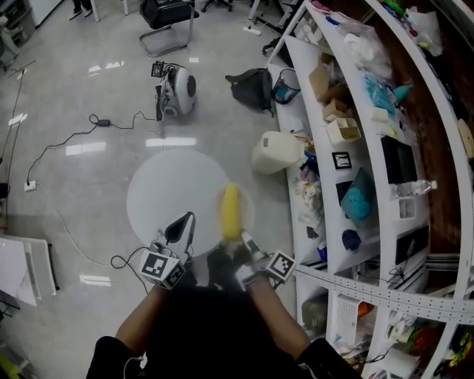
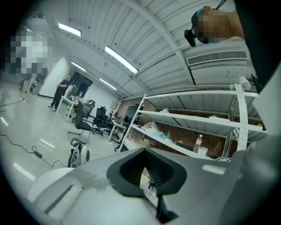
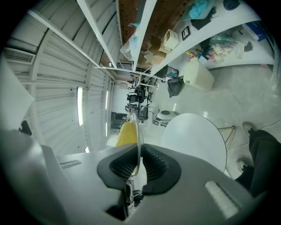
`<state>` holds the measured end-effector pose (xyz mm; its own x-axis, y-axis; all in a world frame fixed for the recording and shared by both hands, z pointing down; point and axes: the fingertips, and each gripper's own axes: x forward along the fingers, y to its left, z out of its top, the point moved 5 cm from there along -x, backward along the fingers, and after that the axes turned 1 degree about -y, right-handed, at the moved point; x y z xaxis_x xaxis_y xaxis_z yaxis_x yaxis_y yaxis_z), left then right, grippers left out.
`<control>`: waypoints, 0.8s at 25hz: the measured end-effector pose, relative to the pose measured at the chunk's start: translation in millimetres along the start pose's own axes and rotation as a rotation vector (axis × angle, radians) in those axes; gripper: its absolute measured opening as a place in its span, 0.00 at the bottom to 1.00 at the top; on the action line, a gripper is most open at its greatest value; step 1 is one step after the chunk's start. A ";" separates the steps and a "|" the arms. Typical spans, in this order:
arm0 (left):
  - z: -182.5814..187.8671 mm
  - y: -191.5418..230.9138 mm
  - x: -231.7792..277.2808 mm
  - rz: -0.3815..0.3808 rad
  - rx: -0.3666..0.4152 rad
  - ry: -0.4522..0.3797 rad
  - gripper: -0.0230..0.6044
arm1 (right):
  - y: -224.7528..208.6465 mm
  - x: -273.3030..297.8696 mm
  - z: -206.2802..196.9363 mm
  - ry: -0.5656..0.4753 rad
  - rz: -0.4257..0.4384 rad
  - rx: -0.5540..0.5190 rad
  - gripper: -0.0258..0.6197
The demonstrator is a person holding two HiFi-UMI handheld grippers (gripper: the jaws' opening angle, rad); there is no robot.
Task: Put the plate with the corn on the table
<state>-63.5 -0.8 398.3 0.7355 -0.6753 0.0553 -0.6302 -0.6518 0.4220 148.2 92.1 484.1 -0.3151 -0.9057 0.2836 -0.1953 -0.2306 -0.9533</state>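
Observation:
A yellow corn cob lies on a clear plate, held at the right edge of the round white table. My right gripper is shut on the plate's near rim. In the right gripper view the plate stands edge-on between the black pads of the right gripper. There the corn shows to its left and the table to its right. My left gripper hovers over the table's near edge. In its own view the left gripper is shut and holds nothing.
Curved white shelves packed with boxes and clutter run along the right. A white bin and a black bag sit on the floor beyond the table. A small white wheeled device, cables and a chair lie farther off.

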 end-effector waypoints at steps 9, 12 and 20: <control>-11.4 10.1 52.7 0.085 -0.015 0.011 0.04 | -24.7 46.9 48.0 0.096 -0.050 -0.071 0.10; -19.4 13.2 64.5 0.108 -0.017 0.022 0.04 | -33.7 58.1 54.2 0.126 -0.057 -0.080 0.10; -47.0 27.9 85.0 0.185 -0.024 0.022 0.04 | -35.9 94.0 64.3 0.201 0.106 -0.144 0.10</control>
<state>-6.8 -60.2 457.4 0.6128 -0.7752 0.1537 -0.7494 -0.5083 0.4243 185.3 -7.7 538.3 -0.5161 -0.8299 0.2118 -0.2767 -0.0725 -0.9582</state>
